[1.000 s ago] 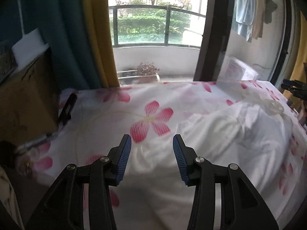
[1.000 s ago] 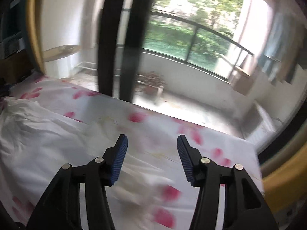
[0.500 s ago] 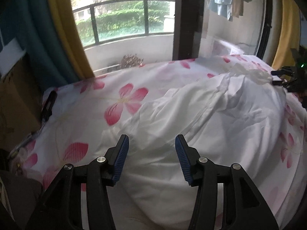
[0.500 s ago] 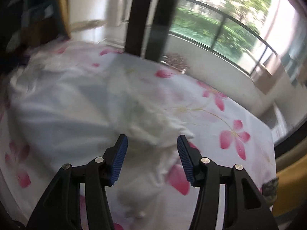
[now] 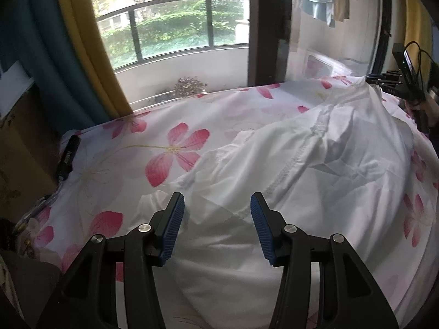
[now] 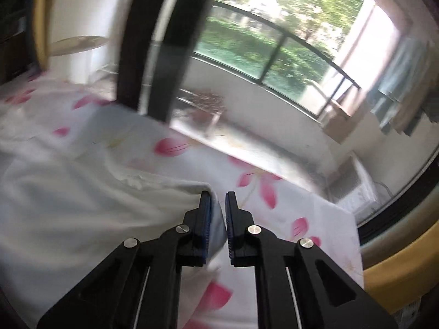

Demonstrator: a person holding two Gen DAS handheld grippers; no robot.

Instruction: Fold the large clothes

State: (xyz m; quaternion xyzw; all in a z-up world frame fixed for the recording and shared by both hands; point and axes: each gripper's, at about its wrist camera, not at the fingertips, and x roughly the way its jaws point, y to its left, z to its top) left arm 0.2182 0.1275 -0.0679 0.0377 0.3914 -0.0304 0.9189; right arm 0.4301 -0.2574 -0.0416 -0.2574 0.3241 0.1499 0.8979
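Right tongs (image 6: 218,205) have just been closing and now pinch the white garment (image 5: 315,181) by its edge, rumpled on the flowered bed (image 5: 115,164). Left tongs (image 5: 216,213) hang open at the garment's 6 o'clock. With such a thin bite, the edge could slip out if tugged.

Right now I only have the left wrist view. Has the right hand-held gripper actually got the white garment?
Observer: Yes. The right hand-held gripper has just been closing, and a corner of the white garment is pinched between its pads.
Operator: How much is caught?
Observer: Only the edge of that corner. The rest of the cloth runs off to the left in that view.
Operator: What's under its tips?
Observer: Bare floral sheet with pink petals. There's no more garment beyond it.
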